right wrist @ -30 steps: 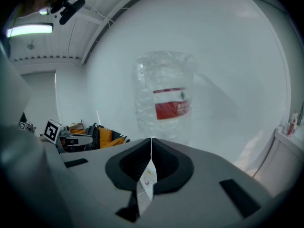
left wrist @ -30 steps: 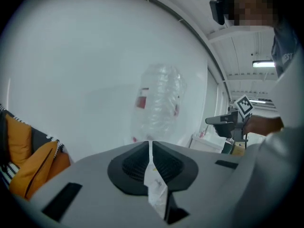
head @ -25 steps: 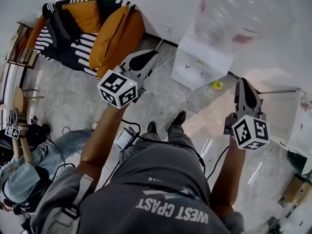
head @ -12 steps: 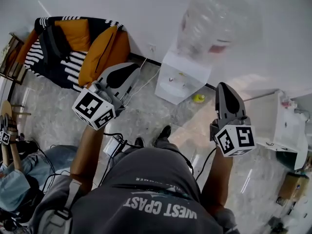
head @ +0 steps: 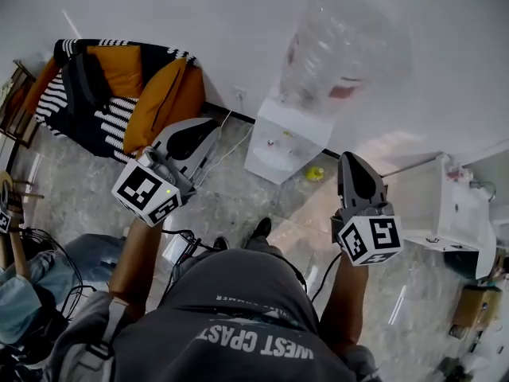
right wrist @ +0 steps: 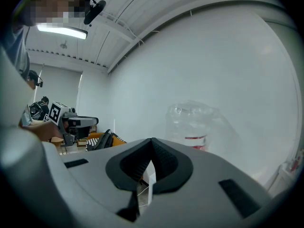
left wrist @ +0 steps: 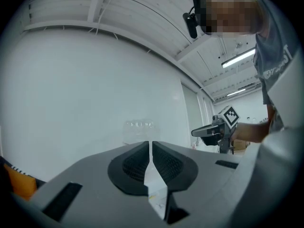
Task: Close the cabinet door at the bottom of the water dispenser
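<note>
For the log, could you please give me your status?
Left gripper, right gripper shut, empty, off dispenser. Door state unclear. Yellow object beside dispenser.

Floor point(head: 238, 197) in front of water dispenser point(head: 278, 143) open; chair point(head: 119, 86) blocks left, white unit point(head: 437, 205) right, wall point(head: 238, 22) behind.
</note>
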`<state>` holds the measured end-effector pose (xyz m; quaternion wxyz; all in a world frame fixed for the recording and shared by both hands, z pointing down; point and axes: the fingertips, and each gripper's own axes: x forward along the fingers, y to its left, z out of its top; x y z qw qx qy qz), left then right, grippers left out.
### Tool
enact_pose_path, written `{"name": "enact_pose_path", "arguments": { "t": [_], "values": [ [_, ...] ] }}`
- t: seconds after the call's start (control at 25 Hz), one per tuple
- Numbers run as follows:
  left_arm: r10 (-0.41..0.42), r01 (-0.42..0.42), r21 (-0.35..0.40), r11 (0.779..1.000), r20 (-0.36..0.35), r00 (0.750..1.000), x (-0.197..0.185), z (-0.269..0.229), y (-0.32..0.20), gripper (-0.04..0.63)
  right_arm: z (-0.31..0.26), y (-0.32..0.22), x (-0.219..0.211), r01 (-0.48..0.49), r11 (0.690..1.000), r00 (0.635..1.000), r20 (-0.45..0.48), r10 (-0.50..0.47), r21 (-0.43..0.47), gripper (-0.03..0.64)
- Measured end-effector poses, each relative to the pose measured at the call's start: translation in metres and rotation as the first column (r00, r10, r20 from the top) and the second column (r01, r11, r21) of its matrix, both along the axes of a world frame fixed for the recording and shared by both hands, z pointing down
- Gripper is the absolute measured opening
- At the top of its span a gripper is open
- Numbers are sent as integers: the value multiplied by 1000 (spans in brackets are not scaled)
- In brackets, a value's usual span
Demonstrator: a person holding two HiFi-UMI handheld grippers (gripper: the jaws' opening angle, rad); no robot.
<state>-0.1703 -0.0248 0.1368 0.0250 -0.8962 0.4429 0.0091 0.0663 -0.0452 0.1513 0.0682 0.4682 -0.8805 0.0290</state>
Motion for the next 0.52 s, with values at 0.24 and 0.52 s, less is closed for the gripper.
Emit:
{"name": "enact_pose_path", "arguments": {
  "t": [0.24, 0.52],
  "values": [
    [8, -8, -9, 1000, 7, 1000, 5, -1, -1, 34, -2, 2, 9, -16, 1000, 1000, -7, 15, -12, 28],
    [12, -12, -4, 1000, 2, 1000, -9, 4, -4, 35, 2, 0, -5, -23, 1000, 1000, -17, 23, -10, 28]
  ]
}}
